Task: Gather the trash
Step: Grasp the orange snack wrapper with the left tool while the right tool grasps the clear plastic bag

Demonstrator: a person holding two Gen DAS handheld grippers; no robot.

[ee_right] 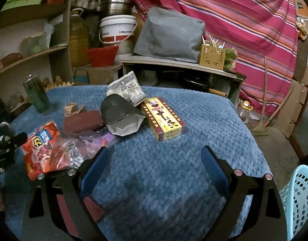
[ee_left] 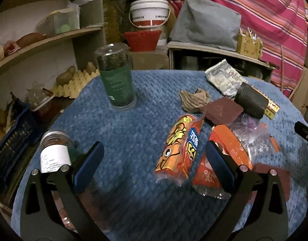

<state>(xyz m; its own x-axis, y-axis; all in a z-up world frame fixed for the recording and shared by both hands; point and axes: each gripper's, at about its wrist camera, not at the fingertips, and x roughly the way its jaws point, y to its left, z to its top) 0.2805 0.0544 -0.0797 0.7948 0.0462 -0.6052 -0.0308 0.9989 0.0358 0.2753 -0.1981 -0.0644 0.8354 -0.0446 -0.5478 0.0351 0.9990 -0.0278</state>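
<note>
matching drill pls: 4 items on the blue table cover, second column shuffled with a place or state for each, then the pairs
Items:
1. tall jar with green label
2. yellow and maroon box
3. orange snack bag
4. black pouch

Descriptions:
A. lying flat, printed face up, at the right end of the pile
B. lying on its side, open mouth showing a white lining
C. standing upright, apart from the pile
D. lying just ahead of the left hand-held gripper, beside its right finger

Pairs: 1-C, 2-A, 3-D, 4-B
</note>
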